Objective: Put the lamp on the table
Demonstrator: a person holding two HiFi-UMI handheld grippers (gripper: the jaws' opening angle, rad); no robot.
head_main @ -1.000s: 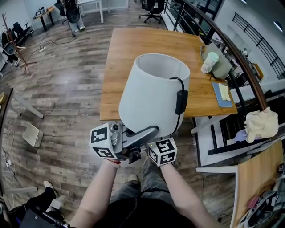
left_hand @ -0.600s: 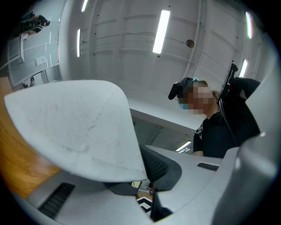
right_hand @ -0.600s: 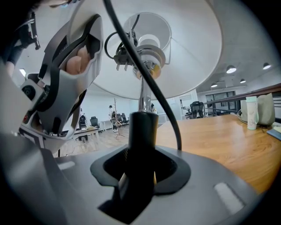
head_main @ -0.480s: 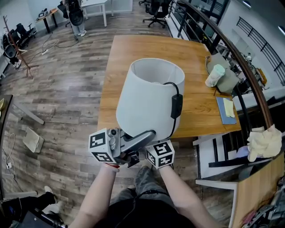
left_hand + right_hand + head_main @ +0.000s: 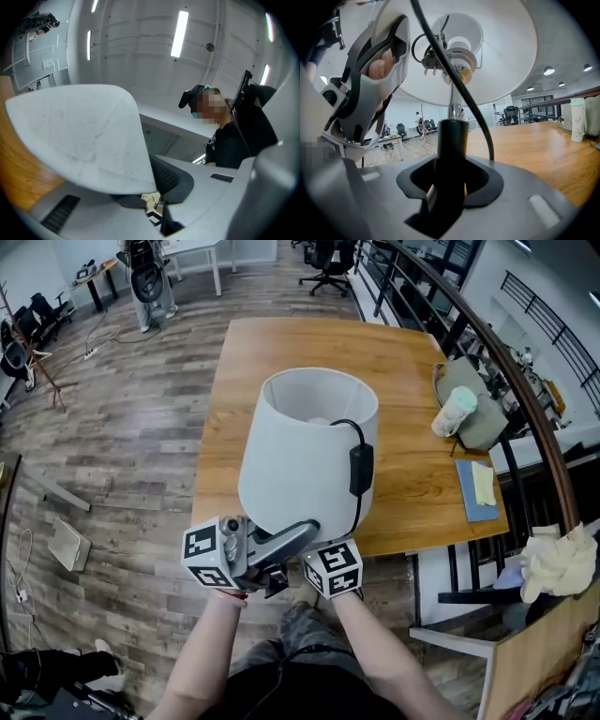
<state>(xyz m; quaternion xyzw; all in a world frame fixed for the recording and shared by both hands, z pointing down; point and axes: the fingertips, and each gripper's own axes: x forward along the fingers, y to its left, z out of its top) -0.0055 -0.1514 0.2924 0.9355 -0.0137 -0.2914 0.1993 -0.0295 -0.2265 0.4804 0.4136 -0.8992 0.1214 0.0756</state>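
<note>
A lamp with a white shade [image 5: 309,451] hangs over the near edge of the wooden table [image 5: 422,474], and its black cord with a switch [image 5: 360,470] runs down the shade's right side. My left gripper [image 5: 281,545] is shut on the shade's lower rim [image 5: 84,140]. My right gripper [image 5: 323,563] sits under the shade, its jaws hidden in the head view. In the right gripper view, that gripper [image 5: 450,187] is shut on the lamp's black stem [image 5: 451,140]. Above it are the bulb socket [image 5: 457,51] and the cord's plug [image 5: 430,63].
A grey bag [image 5: 483,413] and a white bottle [image 5: 453,412] stand at the table's right edge, with a blue notebook [image 5: 480,488] nearer. A dark railing [image 5: 525,390] runs along the right. A cream cloth [image 5: 561,563] lies at lower right. Office chairs [image 5: 323,259] stand beyond the table.
The lamp and both grippers have drifted slightly left and forward over the table's near edge. Both holds are unchanged.
</note>
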